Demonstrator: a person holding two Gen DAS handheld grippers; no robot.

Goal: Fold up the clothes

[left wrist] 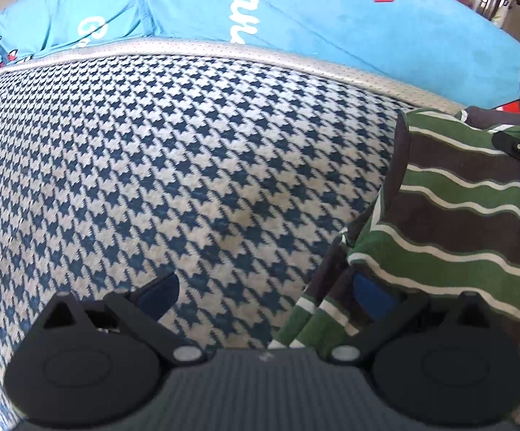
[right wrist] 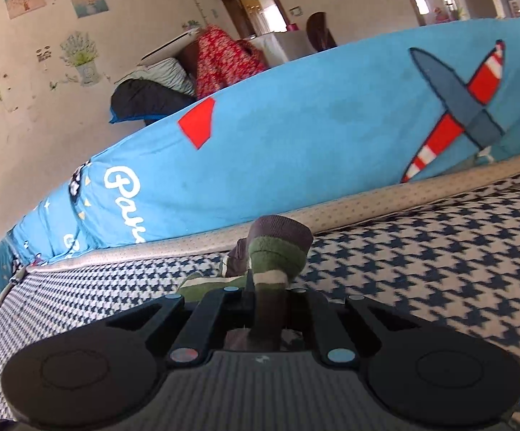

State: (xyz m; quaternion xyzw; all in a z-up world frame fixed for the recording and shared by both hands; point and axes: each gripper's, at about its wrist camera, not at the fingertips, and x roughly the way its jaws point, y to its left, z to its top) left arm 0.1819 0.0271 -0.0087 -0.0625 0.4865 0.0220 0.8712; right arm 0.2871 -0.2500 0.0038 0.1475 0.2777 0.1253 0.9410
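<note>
Striped jumper (left wrist: 468, 215), green and brown, bunched in the clenched right gripper (right wrist: 265, 287); left gripper (left wrist: 263, 294) released; blue quilt (right wrist: 296, 125) at twelve o'clock.

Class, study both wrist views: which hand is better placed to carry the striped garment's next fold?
Right. The right tongs are shut on the striped garment; the left tongs stand open with only the garment's edge between them.

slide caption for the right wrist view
Right gripper shut on a fold of the striped garment, over the houndstooth cover.
</note>
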